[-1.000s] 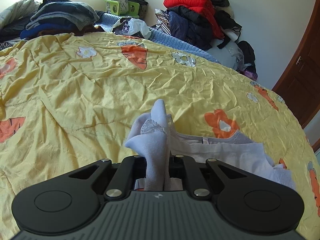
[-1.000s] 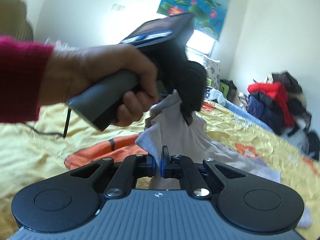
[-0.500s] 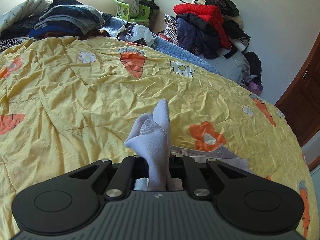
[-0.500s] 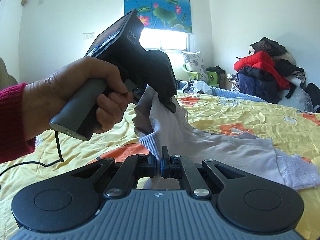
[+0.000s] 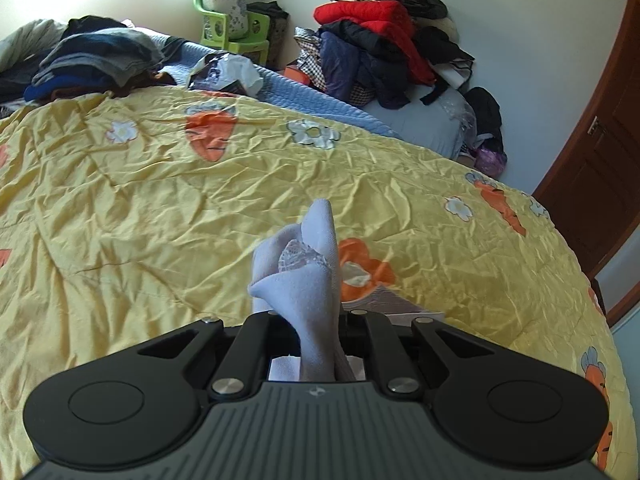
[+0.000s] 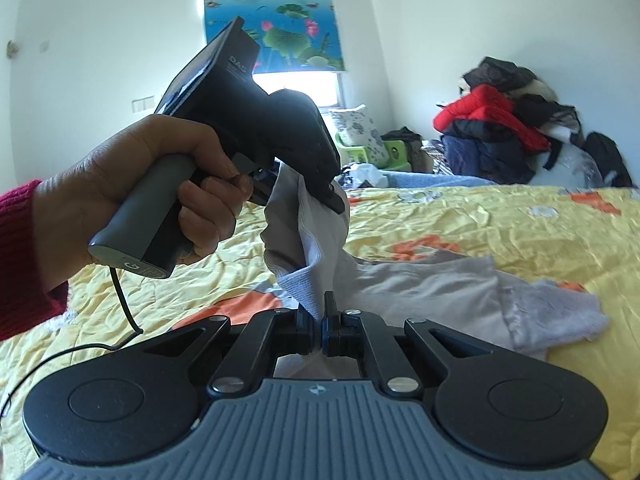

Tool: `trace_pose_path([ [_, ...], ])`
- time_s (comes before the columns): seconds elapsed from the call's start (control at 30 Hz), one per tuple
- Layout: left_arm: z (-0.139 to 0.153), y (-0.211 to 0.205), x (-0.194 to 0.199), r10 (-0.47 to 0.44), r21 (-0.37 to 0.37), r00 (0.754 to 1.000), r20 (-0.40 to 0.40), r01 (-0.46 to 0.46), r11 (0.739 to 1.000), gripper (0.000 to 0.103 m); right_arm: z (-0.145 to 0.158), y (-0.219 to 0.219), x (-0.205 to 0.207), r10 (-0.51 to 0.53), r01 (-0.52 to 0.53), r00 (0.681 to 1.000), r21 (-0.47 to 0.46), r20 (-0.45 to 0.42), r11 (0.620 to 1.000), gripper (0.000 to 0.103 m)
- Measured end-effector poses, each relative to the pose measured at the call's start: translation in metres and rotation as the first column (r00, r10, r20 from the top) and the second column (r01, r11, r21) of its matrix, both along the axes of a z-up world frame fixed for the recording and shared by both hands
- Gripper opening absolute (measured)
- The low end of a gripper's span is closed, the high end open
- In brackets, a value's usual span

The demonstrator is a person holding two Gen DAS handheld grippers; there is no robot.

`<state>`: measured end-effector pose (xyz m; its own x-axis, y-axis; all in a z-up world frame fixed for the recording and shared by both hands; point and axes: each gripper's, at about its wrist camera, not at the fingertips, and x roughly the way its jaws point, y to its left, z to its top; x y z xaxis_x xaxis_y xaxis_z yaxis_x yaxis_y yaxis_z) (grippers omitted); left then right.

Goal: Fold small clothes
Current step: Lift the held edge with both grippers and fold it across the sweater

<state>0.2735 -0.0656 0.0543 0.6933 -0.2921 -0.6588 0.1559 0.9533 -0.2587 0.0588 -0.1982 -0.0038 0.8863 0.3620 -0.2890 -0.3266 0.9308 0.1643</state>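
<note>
**A:** Left wrist view first. What does the left gripper [image 5: 318, 320] have?

**B:** Its jaws are clamped on one bunched fold of the pale lilac garment [image 5: 304, 276]. The cloth pokes up between them in a peak, with a bit of lace trim showing. A sliver of the rest of it lies just right of the jaws on the yellow bedspread [image 5: 160, 208].

**A:** What else can you count there?

**B:** Two clothes heaps: one dark folded stack [image 5: 92, 60] at the far left of the bed, and one pile topped by a red jacket [image 5: 384, 44] against the wall. One green chair [image 5: 236, 32] with one floral pillow on it. One brown door [image 5: 600, 184] at the right.

**A:** Now the right wrist view.

**B:** The right gripper [image 6: 320, 326] is closed tight on a ribbed edge of the same garment [image 6: 420, 284]. Above it, one hand [image 6: 160, 184] in a red sleeve holds the left gripper [image 6: 320, 188], which pinches another part of that cloth. So there are two grip points on one garment: the held portion hangs between them off the bed, and the remainder trails right across the bedspread [image 6: 500, 220], ending in a lacy hem.

**A:** Anything more?

**B:** One black cable [image 6: 120, 304] from the handle, one lotus-print blind [image 6: 276, 16] over one window, and the same red-topped pile [image 6: 500, 128].
</note>
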Motion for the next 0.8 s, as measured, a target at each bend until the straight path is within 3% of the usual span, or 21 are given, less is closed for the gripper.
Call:
trace_pose_path([
  [0.4, -0.010, -0.074, 0.000, -0.082, 0.055, 0.997, -0.012, 0.082, 0.995, 0.009, -0.015, -0.059, 0.001, -0.092, 0.103, 0.993, 0.149, -0.077, 0.983, 0.007],
  [0.8, -0.032, -0.118, 0.005, -0.128, 0.124, 0.990, -0.050, 0.134, 0.983, 0.010, -0.039, -0.099, 0.012, -0.124, 0.171, 0.976, 0.271, -0.180, 0.947, 0.007],
])
